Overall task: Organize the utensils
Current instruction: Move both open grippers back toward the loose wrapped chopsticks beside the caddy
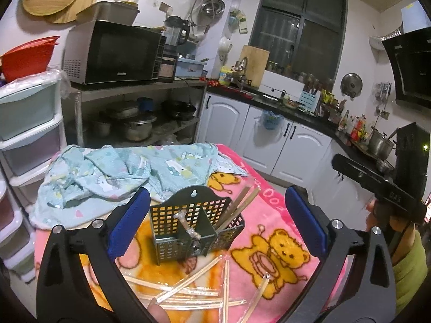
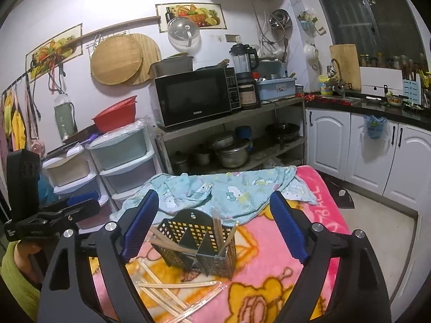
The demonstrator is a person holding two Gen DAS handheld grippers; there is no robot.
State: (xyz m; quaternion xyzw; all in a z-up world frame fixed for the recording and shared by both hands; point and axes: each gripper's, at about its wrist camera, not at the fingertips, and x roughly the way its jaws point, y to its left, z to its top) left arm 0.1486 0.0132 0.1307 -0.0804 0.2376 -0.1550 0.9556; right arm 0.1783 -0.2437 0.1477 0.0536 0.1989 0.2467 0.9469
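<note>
The dark perforated utensil caddy [image 1: 198, 228] stands upright on the pink bear blanket [image 1: 269, 202]. Both tongs – left gripper [image 1: 216, 220] and right gripper [image 2: 214, 224] – gape wide just in front of it, gripping nothing. Wrapped chopsticks [image 1: 188, 285] lie scattered before the caddy; more lean inside its 2 compartments.

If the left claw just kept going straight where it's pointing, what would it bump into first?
Most likely the basket, which sits dead ahead between the open left claw fingers on the blanket. Depth is hard to judge, so how soon is unclear.
</note>
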